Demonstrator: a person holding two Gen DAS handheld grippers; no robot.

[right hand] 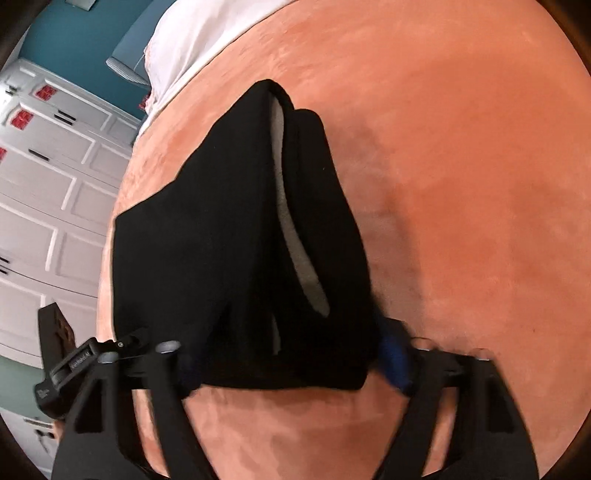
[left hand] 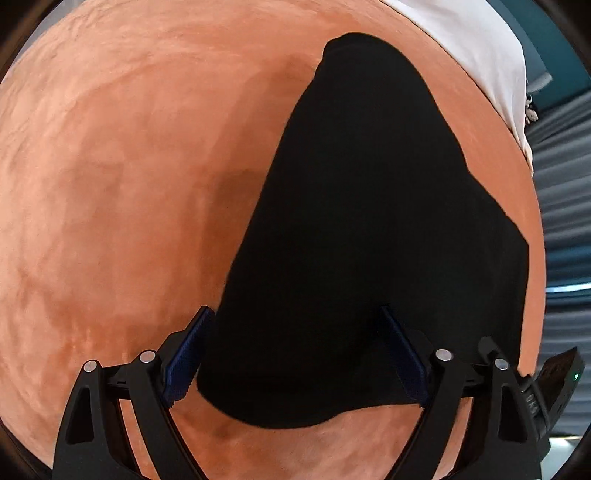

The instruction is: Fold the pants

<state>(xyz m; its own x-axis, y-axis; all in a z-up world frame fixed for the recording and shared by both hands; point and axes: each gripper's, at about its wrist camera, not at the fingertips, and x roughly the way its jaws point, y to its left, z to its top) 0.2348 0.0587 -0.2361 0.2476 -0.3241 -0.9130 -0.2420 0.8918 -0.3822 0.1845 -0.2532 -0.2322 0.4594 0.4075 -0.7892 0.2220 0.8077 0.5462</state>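
One pair of black pants (left hand: 354, 229) lies on an orange blanket (left hand: 122, 177) that covers a bed, folded into a thick dark bundle with its near edge close to both cameras. In the right wrist view the pants (right hand: 207, 240) show a pale grey inner lining along a long opening in the top layer.

The left gripper (left hand: 295, 354) points steeply down at the near end of the bundle. Its blue-padded fingers (left hand: 184, 354) stand apart with the cloth between them; the left pad sits at the fabric's edge, the right one against the top of the cloth, and whether they press on it I cannot tell.

The right gripper (right hand: 291, 369) is blurred. Its fingers straddle the near edge of the pants, one at each end of that edge, and a grip cannot be made out.

Beyond the blanket lies a white sheet (right hand: 199, 33), then a teal wall (right hand: 74, 33) and white panelled cupboards (right hand: 48, 177).
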